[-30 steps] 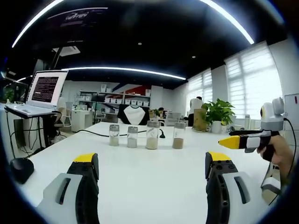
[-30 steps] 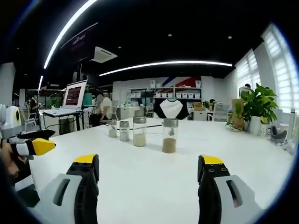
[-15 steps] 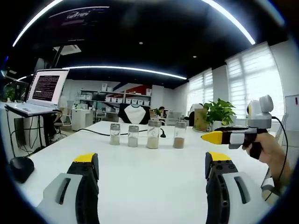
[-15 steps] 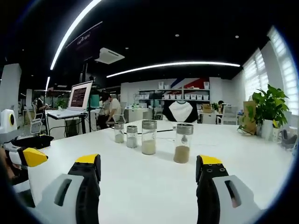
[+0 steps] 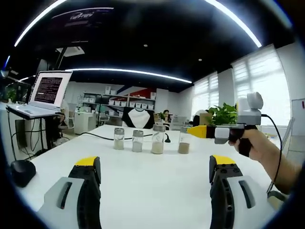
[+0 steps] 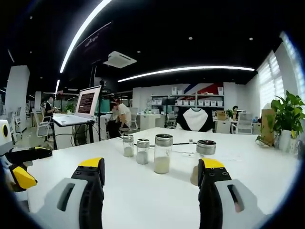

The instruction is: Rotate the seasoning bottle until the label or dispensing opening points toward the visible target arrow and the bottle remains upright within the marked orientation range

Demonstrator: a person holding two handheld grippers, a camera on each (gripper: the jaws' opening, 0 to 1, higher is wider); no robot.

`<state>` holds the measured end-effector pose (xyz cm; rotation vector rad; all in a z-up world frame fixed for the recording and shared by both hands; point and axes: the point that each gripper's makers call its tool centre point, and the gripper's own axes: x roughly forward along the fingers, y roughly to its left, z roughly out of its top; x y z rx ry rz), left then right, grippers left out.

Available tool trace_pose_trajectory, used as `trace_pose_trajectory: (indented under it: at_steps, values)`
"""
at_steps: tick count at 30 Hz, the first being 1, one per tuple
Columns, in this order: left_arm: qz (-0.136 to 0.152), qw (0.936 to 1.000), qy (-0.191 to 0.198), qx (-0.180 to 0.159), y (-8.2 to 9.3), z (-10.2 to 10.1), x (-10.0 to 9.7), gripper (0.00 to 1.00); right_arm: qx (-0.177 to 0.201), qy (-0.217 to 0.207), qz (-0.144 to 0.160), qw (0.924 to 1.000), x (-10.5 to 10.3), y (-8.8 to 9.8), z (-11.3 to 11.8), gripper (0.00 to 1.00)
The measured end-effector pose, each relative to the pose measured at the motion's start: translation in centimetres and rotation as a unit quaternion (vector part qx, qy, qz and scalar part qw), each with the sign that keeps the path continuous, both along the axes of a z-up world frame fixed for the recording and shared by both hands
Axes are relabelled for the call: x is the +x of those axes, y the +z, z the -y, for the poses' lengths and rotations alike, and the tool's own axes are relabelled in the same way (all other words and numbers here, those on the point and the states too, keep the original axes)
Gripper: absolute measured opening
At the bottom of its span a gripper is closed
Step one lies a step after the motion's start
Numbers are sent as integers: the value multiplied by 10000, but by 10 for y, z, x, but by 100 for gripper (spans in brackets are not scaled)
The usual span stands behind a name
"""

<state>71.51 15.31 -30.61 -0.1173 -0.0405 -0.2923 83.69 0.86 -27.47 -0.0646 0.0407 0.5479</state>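
In the left gripper view, our left gripper (image 5: 152, 191) hangs low over the white surface (image 5: 143, 176), jaws apart and empty. Four seasoning bottles (image 5: 157, 139) stand upright in a row well ahead. The right gripper (image 5: 206, 131) reaches in beside the rightmost bottle (image 5: 184, 141), likely lining up a grasp.

In the right gripper view, our right gripper (image 6: 151, 186) has its jaws apart, the rightmost bottle partly hidden behind the right jaw. We see no arrow mark.
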Motion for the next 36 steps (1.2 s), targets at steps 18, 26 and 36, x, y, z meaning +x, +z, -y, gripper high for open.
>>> trace_pose_trajectory:
  at_steps: [18, 26, 36]
  values:
    - [-4, 10000, 31, -23, 1, -4, 0, 100, -8, -111, 76, 9999, 61, -10, -14, 73]
    - [-20, 10000, 55, -22, 0, -5, 1, 100, -9, 63, 234, 9997, 90, -20, -26, 67]
    - [-56, 10000, 63, -36, -2, -7, 2, 99, -146, 50, 538, 9984, 124, -21, -37, 68]
